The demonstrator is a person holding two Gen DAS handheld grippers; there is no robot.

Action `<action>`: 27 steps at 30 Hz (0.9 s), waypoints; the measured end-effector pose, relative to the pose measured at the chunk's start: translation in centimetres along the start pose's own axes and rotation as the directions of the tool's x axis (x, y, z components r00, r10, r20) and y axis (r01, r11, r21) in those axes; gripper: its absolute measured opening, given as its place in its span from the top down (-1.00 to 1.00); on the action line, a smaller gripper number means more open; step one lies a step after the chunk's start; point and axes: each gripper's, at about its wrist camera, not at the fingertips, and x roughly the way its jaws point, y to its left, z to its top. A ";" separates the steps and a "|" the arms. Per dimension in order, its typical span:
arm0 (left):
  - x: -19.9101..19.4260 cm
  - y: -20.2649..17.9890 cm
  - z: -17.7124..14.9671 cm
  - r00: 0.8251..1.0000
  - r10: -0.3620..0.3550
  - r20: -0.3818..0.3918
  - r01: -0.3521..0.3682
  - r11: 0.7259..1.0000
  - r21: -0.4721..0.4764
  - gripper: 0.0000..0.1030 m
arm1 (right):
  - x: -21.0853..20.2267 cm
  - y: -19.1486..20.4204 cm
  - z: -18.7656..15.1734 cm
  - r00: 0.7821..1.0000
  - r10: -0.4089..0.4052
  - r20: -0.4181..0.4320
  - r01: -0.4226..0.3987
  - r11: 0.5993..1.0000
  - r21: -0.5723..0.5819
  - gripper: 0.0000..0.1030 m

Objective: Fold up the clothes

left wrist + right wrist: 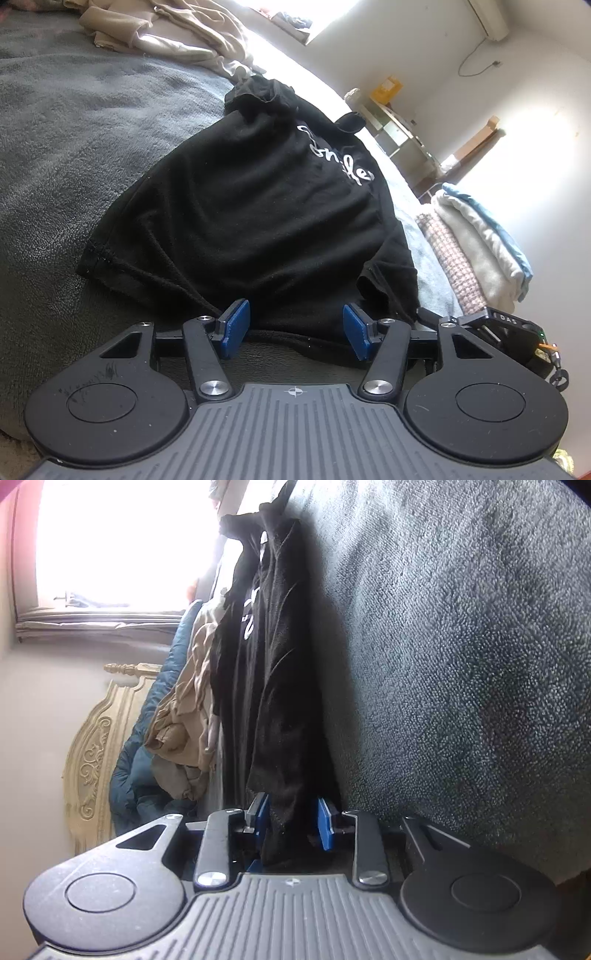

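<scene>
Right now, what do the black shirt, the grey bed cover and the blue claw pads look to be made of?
Black shirt: soft matte knit, probably cotton jersey; it drapes in loose folds, with a stitched hem and white printed lettering.
Grey bed cover: plush fleece or similar pile fabric, judging by its nubby, fuzzy surface.
Blue pads on the left claw: seemingly rubber or ribbed plastic; fine ridges show, though the exact material is unclear.

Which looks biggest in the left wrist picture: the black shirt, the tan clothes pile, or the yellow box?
1. black shirt, biggest by far, though it lies nearest the camera.
2. tan clothes pile, partly cut off by the picture's edge.
3. yellow box, tiny, but it is far away, so its real size is unsure.
</scene>
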 end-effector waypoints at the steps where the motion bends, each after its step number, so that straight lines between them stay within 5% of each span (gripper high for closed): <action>1: 0.0 0.1 0.0 1.000 -0.002 0.000 0.002 1.000 0.000 -0.09 | 0.3 -0.1 -0.1 1.000 0.000 0.002 0.000 1.000 0.007 0.44; 5: 0.0 0.1 -0.1 1.000 -0.004 0.001 0.004 1.000 -0.001 -0.09 | 1.4 -0.5 -0.1 1.000 0.014 0.028 -0.015 1.000 0.026 0.57; 7: 0.0 0.1 -0.1 1.000 -0.005 0.000 0.005 1.000 -0.001 -0.09 | 1.8 -0.4 -0.1 0.999 0.014 0.052 -0.014 1.000 0.014 0.90; 11: 0.0 0.0 0.1 1.000 0.000 -0.008 0.000 1.000 -0.002 -0.09 | -1.3 2.4 0.1 0.983 0.005 0.183 0.026 0.986 -0.166 0.94; 18: 0.2 -0.4 0.1 1.000 0.022 -0.017 -0.021 1.000 0.023 -0.09 | -10.3 6.8 1.7 0.910 -0.083 0.405 0.273 0.856 -0.439 0.95; 27: 0.4 -1.1 0.2 0.998 0.058 -0.030 -0.056 0.997 0.056 -0.09 | -14.0 4.7 3.4 0.847 -0.282 0.451 0.496 0.724 -0.479 0.96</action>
